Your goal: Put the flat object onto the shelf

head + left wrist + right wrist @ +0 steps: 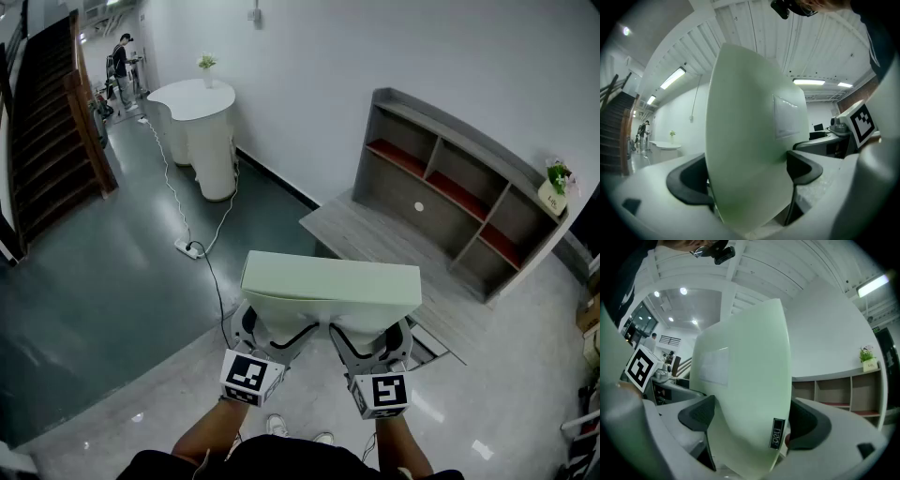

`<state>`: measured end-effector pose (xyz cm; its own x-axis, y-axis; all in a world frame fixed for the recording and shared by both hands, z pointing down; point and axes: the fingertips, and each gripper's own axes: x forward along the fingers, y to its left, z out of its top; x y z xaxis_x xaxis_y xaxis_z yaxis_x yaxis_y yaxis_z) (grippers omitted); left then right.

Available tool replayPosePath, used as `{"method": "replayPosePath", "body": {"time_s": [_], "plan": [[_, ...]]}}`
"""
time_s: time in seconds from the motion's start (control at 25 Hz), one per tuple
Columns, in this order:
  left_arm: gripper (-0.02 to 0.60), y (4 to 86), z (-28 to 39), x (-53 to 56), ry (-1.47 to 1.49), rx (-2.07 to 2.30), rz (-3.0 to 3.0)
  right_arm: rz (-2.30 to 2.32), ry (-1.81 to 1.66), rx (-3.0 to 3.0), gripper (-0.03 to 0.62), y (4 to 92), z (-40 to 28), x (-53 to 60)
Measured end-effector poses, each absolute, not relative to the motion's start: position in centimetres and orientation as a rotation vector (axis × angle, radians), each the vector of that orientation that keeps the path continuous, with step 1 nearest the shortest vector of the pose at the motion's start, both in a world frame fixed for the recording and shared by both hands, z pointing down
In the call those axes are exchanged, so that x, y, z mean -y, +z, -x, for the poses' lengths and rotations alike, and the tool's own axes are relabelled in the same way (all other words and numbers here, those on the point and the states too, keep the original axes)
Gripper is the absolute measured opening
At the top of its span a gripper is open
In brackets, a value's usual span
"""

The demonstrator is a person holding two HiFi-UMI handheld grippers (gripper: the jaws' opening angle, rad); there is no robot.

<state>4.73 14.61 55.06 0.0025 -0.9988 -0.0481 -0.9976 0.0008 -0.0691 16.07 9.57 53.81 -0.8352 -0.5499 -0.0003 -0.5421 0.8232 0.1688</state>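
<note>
A pale green flat box (330,283) is held in front of me, level, well above the floor. My left gripper (272,325) grips its near left part, with its black pads (689,183) pressed on both faces of the box (750,140). My right gripper (371,330) grips the near right part the same way, its pads (808,423) tight against the box (745,390), which carries a small black label. The grey shelf (441,187), with red-lined compartments, stands ahead to the right against the white wall, apart from the box.
A low wooden platform (375,239) lies before the shelf. A small plant pot (556,187) sits on the shelf's right end. A white rounded counter (199,122) stands at far left, a power strip and cable (187,248) on the dark floor, stairs (47,122) beyond.
</note>
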Motion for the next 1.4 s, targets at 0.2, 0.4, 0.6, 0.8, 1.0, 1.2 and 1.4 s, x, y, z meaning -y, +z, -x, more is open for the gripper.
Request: {"method": "replayPosePath", "body": {"time_s": [0.2,0.4,0.6,0.8,1.0,1.2,1.4], "plan": [[0.515,54.9,-4.3,-14.4,-0.027,-2.155,2.17,-0.897,-0.256,2.955,0.479,53.8,-15.6,-9.4],[0.514,54.2,-3.2,-14.5,-0.007,-2.136,2.161,-0.909,-0.268,2.96,0.479,53.3,-14.4,-9.5],[0.514,54.8,-1.5,-14.7,0.0,-2.134,2.178,-0.923,-0.239,2.96,0.48,53.6,-12.9,-9.8],[0.514,55.1,0.1,-15.1,0.006,-2.136,2.177,-0.937,-0.251,2.976,0.48,53.8,-11.4,-10.3],[0.514,55.4,1.1,-14.4,-0.004,-2.13,2.176,-0.917,-0.216,2.995,0.48,54.4,-10.3,-9.5],[0.514,55.2,2.7,-12.8,-0.002,-2.162,2.179,-0.917,-0.251,3.023,0.479,54.0,-8.7,-7.6],[0.514,54.9,4.1,-9.7,-0.03,-2.139,2.147,-0.907,-0.267,3.085,0.479,53.6,-7.2,-4.2]]}}
